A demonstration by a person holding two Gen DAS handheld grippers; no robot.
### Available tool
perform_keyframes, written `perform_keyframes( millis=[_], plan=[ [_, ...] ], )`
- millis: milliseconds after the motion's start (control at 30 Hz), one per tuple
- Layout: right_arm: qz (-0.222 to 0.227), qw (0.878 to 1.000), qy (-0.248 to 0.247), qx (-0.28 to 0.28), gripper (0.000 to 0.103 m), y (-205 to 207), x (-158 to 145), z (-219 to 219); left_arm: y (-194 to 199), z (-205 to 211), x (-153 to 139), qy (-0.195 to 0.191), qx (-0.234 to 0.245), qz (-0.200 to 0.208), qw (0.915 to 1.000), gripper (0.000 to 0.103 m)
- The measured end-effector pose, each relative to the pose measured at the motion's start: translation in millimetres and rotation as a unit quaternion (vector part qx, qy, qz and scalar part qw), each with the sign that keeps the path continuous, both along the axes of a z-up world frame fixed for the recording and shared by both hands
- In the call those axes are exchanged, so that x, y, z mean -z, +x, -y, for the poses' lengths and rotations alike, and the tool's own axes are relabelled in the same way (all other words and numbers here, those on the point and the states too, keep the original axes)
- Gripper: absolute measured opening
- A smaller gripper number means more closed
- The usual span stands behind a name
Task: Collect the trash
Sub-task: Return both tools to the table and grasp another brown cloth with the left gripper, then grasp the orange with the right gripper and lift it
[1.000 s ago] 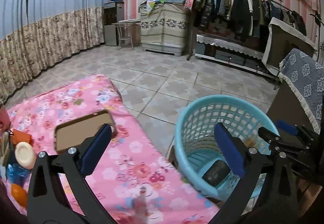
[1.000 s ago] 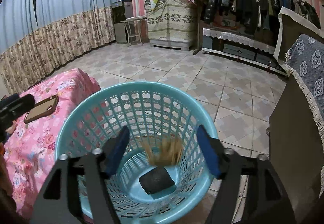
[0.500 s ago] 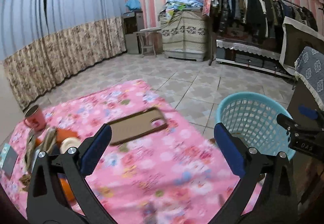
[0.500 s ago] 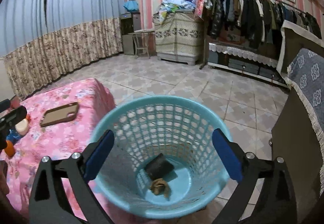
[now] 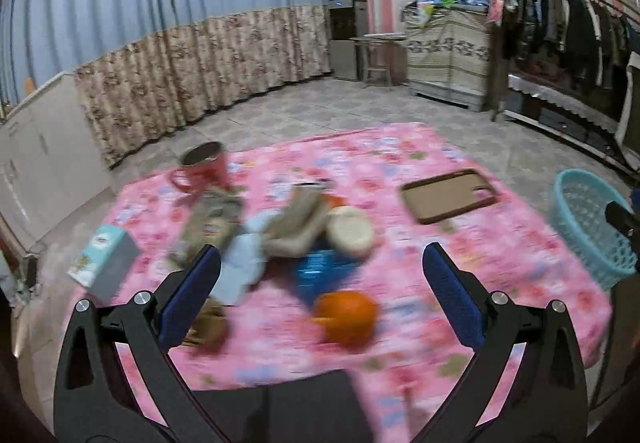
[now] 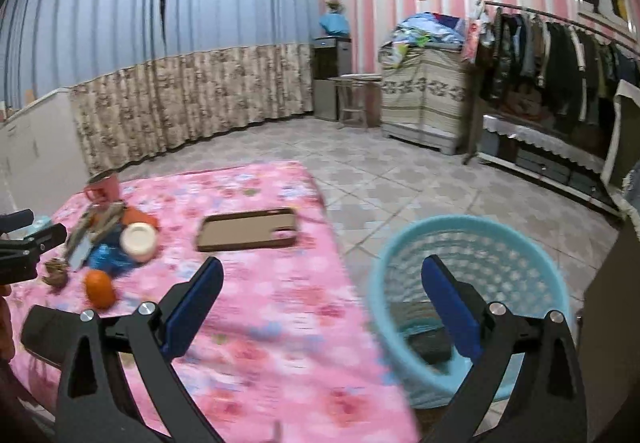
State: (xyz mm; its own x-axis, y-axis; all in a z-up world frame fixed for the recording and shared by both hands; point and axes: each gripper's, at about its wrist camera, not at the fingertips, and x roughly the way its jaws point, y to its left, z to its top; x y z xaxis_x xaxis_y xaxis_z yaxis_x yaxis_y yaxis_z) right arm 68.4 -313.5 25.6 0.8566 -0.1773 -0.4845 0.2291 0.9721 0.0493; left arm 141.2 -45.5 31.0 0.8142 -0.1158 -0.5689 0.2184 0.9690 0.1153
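The table (image 5: 500,263), covered in a pink floral cloth, carries the remaining work; the turquoise mesh basket (image 6: 472,243) stands on the floor just beside its right edge and already holds at least one dark item, so the task appears partly done. Remaining on the cloth is a loose cluster: a crumpled beige wrapper (image 5: 296,227), a pale blue paper scrap (image 5: 240,271), a blue packet (image 5: 324,275) and a small brown crumpled scrap (image 5: 208,327), mixed with an orange (image 5: 348,317), a red mug (image 5: 202,167), a white round lid (image 5: 350,229), a small carton (image 5: 106,267) and a brown phone case (image 5: 450,201). Motion blur hides finer detail. The left gripper (image 5: 320,299) is spread wide and empty above the cluster; the right gripper (image 6: 320,307) is likewise spread wide and empty, between table and basket.
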Motion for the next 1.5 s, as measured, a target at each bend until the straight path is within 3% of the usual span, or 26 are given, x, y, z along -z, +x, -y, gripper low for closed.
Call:
perform_keyframes(
  millis=[133,333,533,667,867,1000,1167,1500],
  plan=[
    [-0.017,1.0,0.014,-0.006,0.097,15,11,-34,10,-42,1,0.013,-0.039,0.015,0.999,0.098],
    [-0.039,0.999,-0.015,-0.009,0.097,31,26,-73,29,-88,29,0.003,-0.059,-0.022,0.998,0.098],
    [-0.055,0.997,0.006,-0.044,0.097,42,41,-90,49,-103,63,-0.036,-0.056,-0.093,0.9935,0.097],
    [-0.059,0.997,-0.006,-0.05,0.097,45,47,-99,54,-98,74,-0.014,-0.056,-0.1,0.9933,0.097],
    [-0.064,0.996,-0.004,-0.054,0.097,49,52,-102,66,-100,87,-0.029,-0.049,-0.148,0.9873,0.073],
    [-0.072,0.996,-0.006,-0.06,0.097,53,55,-105,69,-99,92,-0.036,-0.04,-0.162,0.9854,0.045],
    [-0.072,0.995,-0.01,-0.069,0.097,53,53,-115,63,-100,84,-0.052,-0.03,-0.145,0.9876,0.045],
    [-0.085,0.988,-0.003,-0.129,0.097,67,56,-168,38,-119,61,-0.047,-0.062,-0.081,0.9936,0.045]
  ],
)
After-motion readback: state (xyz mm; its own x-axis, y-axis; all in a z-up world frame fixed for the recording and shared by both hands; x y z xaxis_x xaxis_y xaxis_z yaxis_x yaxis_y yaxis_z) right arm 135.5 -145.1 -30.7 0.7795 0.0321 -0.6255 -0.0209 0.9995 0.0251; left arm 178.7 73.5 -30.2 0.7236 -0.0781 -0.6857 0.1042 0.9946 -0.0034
